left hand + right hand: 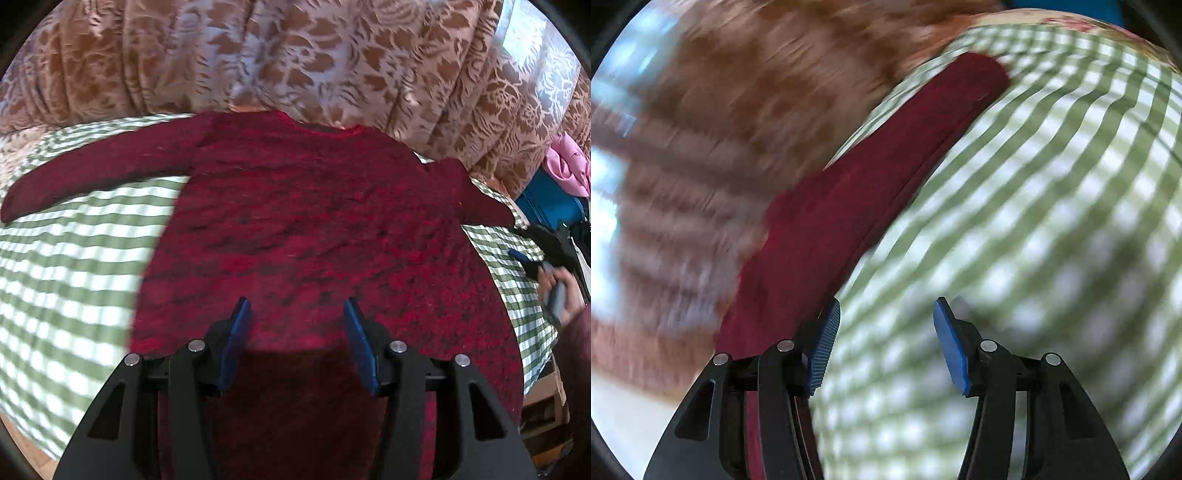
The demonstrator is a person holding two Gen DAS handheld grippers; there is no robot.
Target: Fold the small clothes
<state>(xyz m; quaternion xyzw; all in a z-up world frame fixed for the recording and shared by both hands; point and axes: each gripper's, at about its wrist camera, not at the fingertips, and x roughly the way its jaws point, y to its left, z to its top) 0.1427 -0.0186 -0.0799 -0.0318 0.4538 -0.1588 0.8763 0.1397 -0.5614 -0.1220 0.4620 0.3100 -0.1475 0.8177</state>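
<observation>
A left gripper [297, 314] hung over the lower body of a dark red sweater [314, 229], its blue pads [238, 339] parted with only the knit showing in the gap, nothing clamped. The sweater lay flat, spread out on a green-and-white checked cloth [74, 280] covering the surface. Its long axis ran away from the left wrist camera: hem nearest, neckline farthest, pointing toward a brown-and-cream patterned drape [295, 55] that rose behind the surface. One sleeve [96, 173] stretched out to the left, roughly crosswise to the body, its cuff near the cloth's left edge. The other sleeve [476, 195] reached right, shorter in view. At the far right edge, a person's hand [554, 291] and black gripper parts showed, blurred, beside a blue object [550, 206] and pink fabric [565, 162].

In the right wrist view, heavily smeared by motion, the right gripper [886, 317] also stood released, pads apart over bare checked cloth [1034, 221] with nothing between them. A sleeve of the red sweater [857, 206] ran just beside its left finger [823, 343], passing behind it at the bottom of the frame and slanting up and right to a cuff near the cloth's far edge. Whether the finger touched the sleeve could not be told. The patterned drape [701, 147] blurred past on the left.
</observation>
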